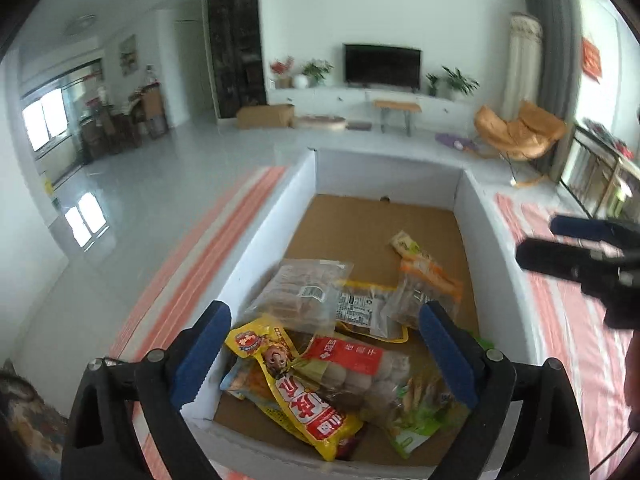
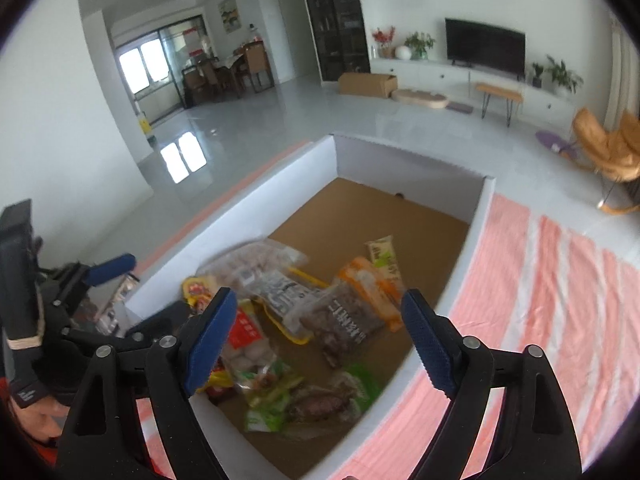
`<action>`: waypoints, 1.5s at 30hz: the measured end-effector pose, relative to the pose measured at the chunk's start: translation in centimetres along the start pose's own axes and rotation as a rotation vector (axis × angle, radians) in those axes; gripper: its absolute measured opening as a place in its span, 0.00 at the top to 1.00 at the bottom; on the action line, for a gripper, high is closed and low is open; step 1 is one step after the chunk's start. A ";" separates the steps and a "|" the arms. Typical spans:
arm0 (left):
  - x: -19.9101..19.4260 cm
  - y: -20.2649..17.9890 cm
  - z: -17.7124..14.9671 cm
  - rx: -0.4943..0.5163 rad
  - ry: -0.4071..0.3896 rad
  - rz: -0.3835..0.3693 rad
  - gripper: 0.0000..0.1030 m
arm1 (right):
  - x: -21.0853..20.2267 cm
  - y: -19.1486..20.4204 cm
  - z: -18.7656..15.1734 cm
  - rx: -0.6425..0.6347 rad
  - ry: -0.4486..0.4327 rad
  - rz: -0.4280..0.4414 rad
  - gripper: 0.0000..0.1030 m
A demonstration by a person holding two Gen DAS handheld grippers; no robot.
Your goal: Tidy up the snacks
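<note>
left gripper (image 1: pixel 326 354) fingers spread wide, empty, over yellow plastic snack pouch (image 1: pixel 296 392) | pouch in near end of white-walled cardboard box (image 1: pixel 384 172), long axis running near-to-far between fingers | right gripper (image 2: pixel 316 342) wide open, empty, over same box | left nearer pouch

box (image 1: pixel 472 200): white outside, brown matt cardboard floor | snack packets (image 1: pixel 304 296): glossy plastic | cloth (image 2: pixel 560 280): striped fabric

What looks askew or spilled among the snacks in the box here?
Nothing spilled or torn. The snack packets lie in a loose, overlapping heap at the near end of the white box, not in rows; its far half is bare cardboard.
</note>
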State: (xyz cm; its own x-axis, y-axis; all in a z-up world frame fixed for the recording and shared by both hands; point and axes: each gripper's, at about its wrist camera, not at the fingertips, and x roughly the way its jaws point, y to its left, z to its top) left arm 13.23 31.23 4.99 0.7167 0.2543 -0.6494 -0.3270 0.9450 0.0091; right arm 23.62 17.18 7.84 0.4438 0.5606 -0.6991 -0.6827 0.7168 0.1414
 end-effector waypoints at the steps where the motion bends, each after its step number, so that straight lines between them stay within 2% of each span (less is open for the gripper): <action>1: -0.3 -0.3 0.0 -0.012 -0.008 0.026 0.00 | -0.4 0.2 -0.2 -0.004 -0.007 -0.013 0.13; 4: -1.5 0.2 -0.6 -0.047 -0.040 0.057 0.00 | -1.3 0.0 -0.9 0.002 -0.025 -0.037 0.13; 7: -1.5 0.5 -1.1 -0.070 -0.009 0.038 0.00 | -1.8 0.2 -1.3 0.039 -0.009 -0.052 0.11; 11: -1.9 0.7 -1.8 -0.027 0.002 0.117 0.00 | -1.4 0.6 -1.1 0.092 0.054 -0.069 0.10; 17: -2.6 1.3 -2.5 -0.021 0.027 0.125 0.00 | -2.1 1.2 -1.3 0.107 0.069 -0.069 0.10; 20: -2.9 1.6 -2.5 -0.017 0.010 0.142 0.00 | -2.1 2.0 -1.5 0.087 0.069 -0.080 0.10; 23: -3.2 2.0 -2.6 -0.035 0.015 0.115 0.00 | -2.2 2.5 -1.8 0.078 0.068 -0.077 0.10; 39: -2.7 2.2 -2.7 -0.048 0.065 0.121 0.00 | -1.5 4.1 -2.2 0.014 0.085 -0.090 0.10; 45: -2.5 2.8 -2.6 -0.072 0.077 0.097 0.00 | -1.1 4.4 -2.4 0.005 0.094 -0.092 0.10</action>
State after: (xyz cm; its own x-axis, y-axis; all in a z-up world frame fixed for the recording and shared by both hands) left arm 8.92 32.73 4.63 0.6308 0.3249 -0.7046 -0.4379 0.8988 0.0223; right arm 18.79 18.72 7.56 0.4483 0.4510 -0.7718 -0.6382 0.7660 0.0769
